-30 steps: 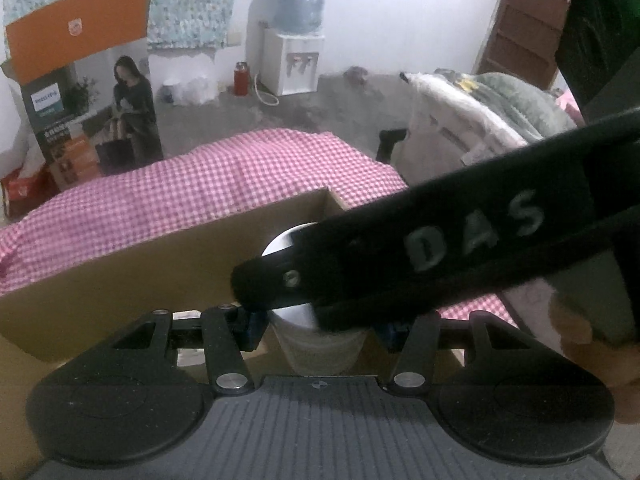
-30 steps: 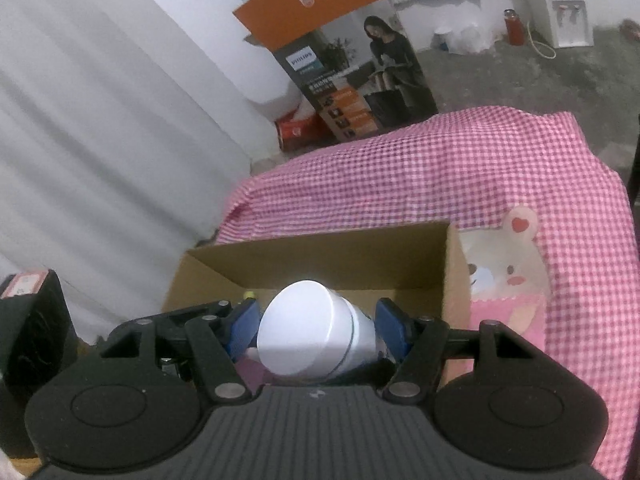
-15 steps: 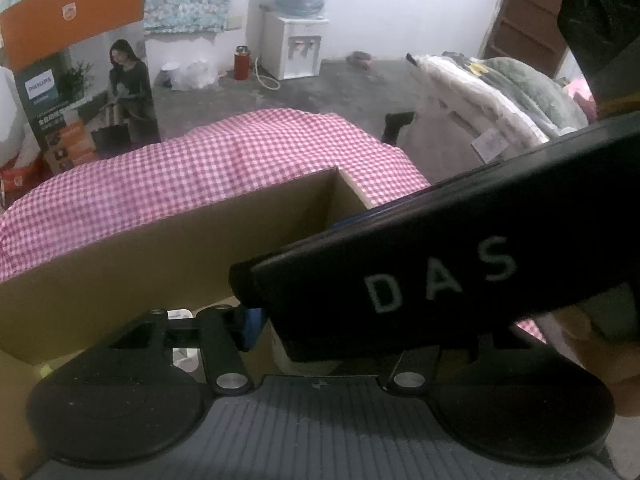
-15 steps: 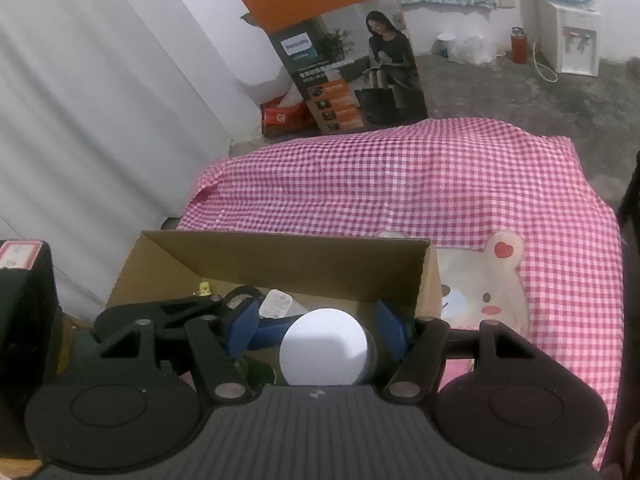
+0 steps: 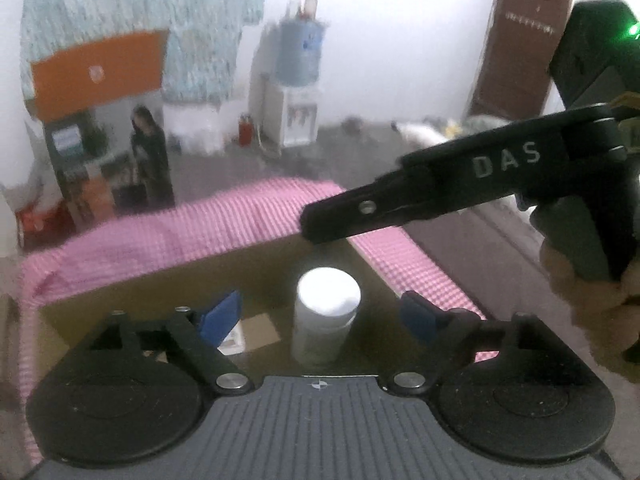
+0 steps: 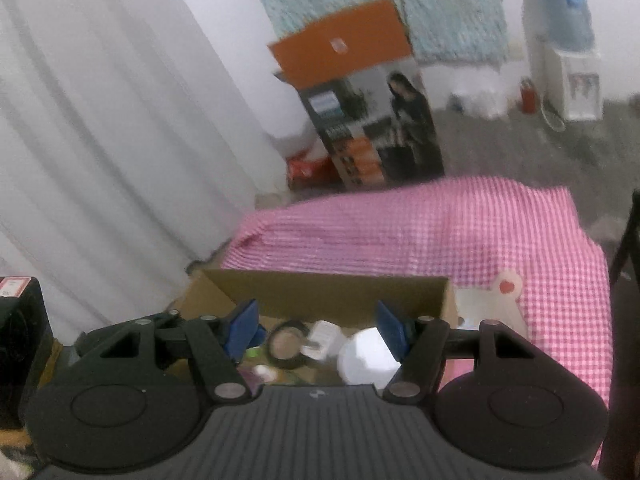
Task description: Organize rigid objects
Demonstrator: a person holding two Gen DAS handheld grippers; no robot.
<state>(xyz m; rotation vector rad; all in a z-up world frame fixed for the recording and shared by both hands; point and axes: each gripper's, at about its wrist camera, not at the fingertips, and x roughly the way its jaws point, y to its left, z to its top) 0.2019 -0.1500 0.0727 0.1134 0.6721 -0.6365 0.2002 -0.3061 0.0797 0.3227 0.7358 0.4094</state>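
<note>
A white lidded jar stands upright inside an open cardboard box on the pink checked cloth. My left gripper is open, its blue pads apart on either side of the jar, not touching it. My right gripper is open and empty above the same box; the jar sits below its right pad. The right gripper's black body crosses the upper right of the left wrist view.
The box also holds a round black-rimmed compact, a small white item and other small things. The pink checked cloth has a bear patch. A tall printed carton, a water dispenser and a white curtain stand around.
My right gripper lowered the white jar into the box, opened and let it go, then pulled back and up. My left gripper also drew back; the jar now stands free.
</note>
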